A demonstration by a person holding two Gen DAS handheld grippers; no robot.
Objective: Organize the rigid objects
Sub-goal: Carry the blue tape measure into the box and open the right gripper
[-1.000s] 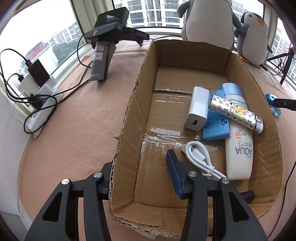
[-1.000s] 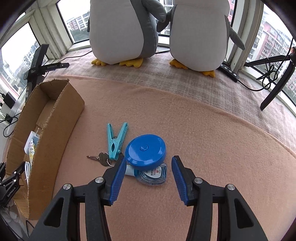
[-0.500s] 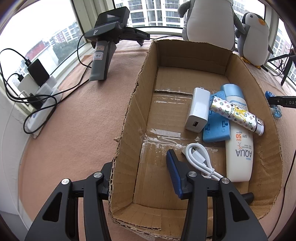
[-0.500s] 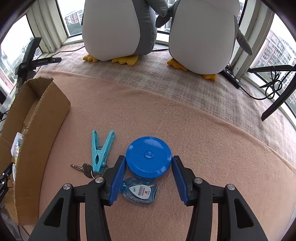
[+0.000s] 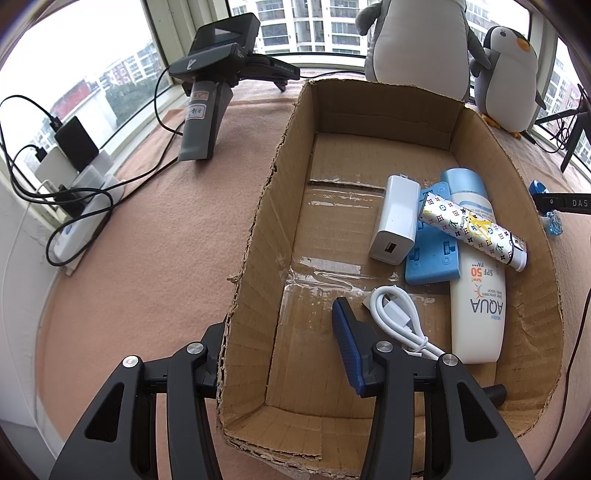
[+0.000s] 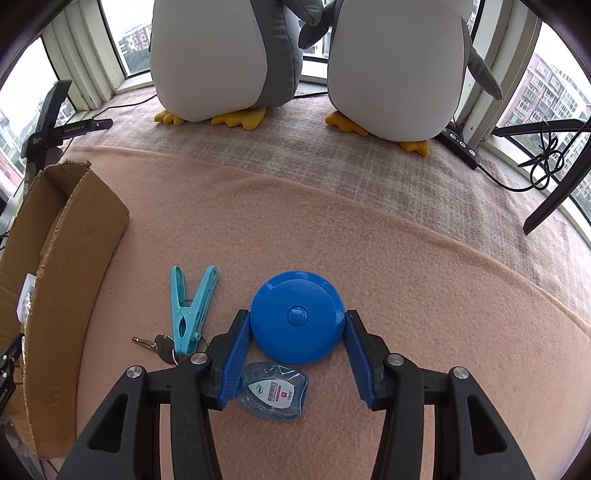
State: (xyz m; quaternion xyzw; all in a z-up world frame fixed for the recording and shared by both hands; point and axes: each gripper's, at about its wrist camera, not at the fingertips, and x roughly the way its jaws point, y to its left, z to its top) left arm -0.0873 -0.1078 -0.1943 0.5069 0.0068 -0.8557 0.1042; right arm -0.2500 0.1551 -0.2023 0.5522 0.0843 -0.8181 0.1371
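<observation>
Surface: pink blanket (image 6: 406,266) by the windows, two plush penguins (image 6: 229,55) at the back
Box: cardboard box (image 5: 476,140), holding charger (image 5: 397,218), cable (image 5: 399,314), sunscreen bottle (image 5: 480,295)
Left gripper (image 5: 284,339): spread wide, straddling the box's left wall
Right gripper (image 6: 295,350): spread, pads either side of the blue tape measure (image 6: 297,317), right of the box
Clothespin (image 6: 190,314): between box and tape measure

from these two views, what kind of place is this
Probably a bay-window ledge in a high-rise flat, set up for recording. Apartment towers fill the panes that wrap round it, two plush penguins sit on the pink blanket, and a power strip with chargers lies by the sill.
</observation>
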